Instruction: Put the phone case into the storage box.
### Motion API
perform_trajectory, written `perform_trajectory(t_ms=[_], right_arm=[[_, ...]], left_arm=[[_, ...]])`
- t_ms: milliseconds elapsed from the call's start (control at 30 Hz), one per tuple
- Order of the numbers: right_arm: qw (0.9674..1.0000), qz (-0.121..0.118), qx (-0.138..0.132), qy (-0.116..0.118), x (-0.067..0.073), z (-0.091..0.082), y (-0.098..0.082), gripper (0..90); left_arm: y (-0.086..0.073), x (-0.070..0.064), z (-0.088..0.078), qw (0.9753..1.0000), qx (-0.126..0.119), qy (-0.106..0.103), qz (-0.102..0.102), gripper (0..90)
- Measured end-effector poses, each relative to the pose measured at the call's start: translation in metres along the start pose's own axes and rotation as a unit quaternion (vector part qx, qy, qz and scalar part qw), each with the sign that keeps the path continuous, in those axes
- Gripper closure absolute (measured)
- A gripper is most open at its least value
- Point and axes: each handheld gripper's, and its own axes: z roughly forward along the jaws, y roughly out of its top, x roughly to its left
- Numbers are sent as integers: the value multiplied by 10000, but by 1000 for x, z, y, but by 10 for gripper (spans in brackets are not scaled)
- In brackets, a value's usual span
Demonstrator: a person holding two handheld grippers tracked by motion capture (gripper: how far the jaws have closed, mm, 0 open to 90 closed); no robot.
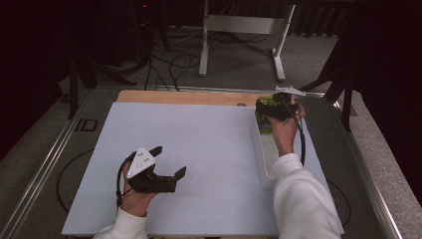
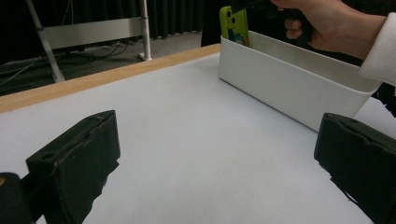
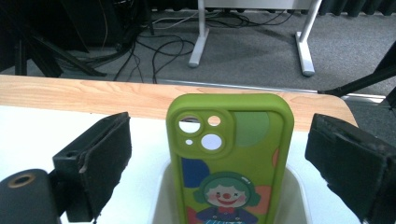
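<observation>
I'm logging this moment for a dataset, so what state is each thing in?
Left tool: open, holding nothing, over the mat.
Right tool: open, jaws either side of the case, not touching it.
Green phone case: upright, standing in the bin.
White bin: open-topped, on the mat.

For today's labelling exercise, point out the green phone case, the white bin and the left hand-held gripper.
green phone case (image 3: 229, 158), right gripper view: middle of its back.
white bin (image 2: 280, 84), left gripper view: its long side wall.
left hand-held gripper (image 1: 169, 162), high view: midway between its fingertips.
</observation>
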Motion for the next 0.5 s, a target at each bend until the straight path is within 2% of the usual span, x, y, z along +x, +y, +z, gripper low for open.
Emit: perform_trajectory(t_ms=[233,500], right_arm=[[9999,-58,100,65,6,-7,-4,74],[9992,-155,171,318,8,-17,-11,74]], left_arm=[[0,0,-1,10000,-7,8,-12,11],[0,2,-1,10000,27,30,4,11]])
